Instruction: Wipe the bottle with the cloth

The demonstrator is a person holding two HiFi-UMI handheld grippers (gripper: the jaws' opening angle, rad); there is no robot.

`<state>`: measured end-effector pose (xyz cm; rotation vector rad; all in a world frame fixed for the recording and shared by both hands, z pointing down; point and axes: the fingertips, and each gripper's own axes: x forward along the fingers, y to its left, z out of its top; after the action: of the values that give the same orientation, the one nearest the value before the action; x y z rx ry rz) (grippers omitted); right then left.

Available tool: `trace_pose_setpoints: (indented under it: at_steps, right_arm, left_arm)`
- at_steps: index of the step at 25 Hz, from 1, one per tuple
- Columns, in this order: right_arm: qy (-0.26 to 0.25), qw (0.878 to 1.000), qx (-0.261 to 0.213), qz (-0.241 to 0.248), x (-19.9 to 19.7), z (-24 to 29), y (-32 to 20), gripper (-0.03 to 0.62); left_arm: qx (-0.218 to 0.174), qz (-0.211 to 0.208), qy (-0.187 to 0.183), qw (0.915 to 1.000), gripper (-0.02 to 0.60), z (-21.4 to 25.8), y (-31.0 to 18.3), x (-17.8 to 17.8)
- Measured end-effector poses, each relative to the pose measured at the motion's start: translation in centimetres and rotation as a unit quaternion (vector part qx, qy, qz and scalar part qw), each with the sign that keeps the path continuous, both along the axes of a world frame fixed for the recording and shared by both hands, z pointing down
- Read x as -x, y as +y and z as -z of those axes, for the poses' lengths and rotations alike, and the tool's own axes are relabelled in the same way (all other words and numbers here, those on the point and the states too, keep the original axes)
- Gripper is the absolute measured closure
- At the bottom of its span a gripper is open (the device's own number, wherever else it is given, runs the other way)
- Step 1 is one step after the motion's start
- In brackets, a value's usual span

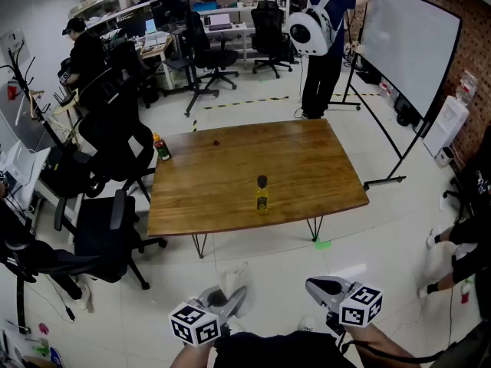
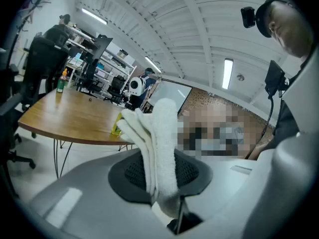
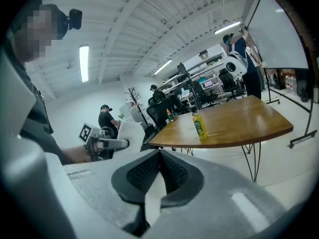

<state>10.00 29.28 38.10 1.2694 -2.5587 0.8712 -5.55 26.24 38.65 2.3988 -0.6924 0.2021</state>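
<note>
A yellow bottle (image 1: 261,195) with a dark cap stands upright near the front edge of the wooden table (image 1: 307,167). Both grippers hang low in front of me, well short of the table. My left gripper (image 1: 235,296) is shut on a white cloth (image 1: 232,276). In the left gripper view the cloth (image 2: 158,138) sticks up between the jaws of the left gripper (image 2: 160,169) and hides most of the bottle (image 2: 116,128). My right gripper (image 1: 314,285) is shut with nothing in it. The right gripper view shows the right gripper (image 3: 159,156), the bottle (image 3: 199,125) and the cloth (image 3: 130,132).
A second bottle (image 1: 162,147) with a red cap stands at the table's left corner, and a small dark object (image 1: 216,142) lies further back. Black office chairs (image 1: 107,228) crowd the left side. A whiteboard (image 1: 410,44) and a standing person (image 1: 322,44) are beyond the table.
</note>
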Motion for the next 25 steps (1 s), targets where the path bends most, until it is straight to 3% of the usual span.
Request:
trace_pose_setpoints:
  at_steps: [9,15,20,22,25]
  right_arm:
    - [-0.003,0.995,-0.024,-0.093,1.6,0.6,-4.2,0.592]
    - [0.025,0.994,-0.043,-0.099,0.0,1.9,-7.9,0.584]
    - [0.043,0.996,-0.063,-0.050,-1.3,1.7,-15.0,0.520]
    - [0.058,0.996,-0.073,-0.009,-1.5,1.4,-18.5,0.466]
    - [0.088,0.990,-0.091,0.062,-1.5,0.6,-23.8,0.434]
  left_arm:
    - [-0.001,-0.038,-0.024,0.9990,0.476,-1.2,-2.7,6.5]
    - [-0.004,-0.040,-0.010,0.9991,0.476,-0.6,-6.6,5.5]
    - [-0.017,-0.031,-0.030,0.9989,0.476,-0.6,-10.3,3.2]
    - [-0.018,-0.008,-0.045,0.9988,0.476,-0.9,-12.4,2.5]
    - [-0.006,0.046,-0.065,0.9968,0.476,-1.3,-15.6,2.0]
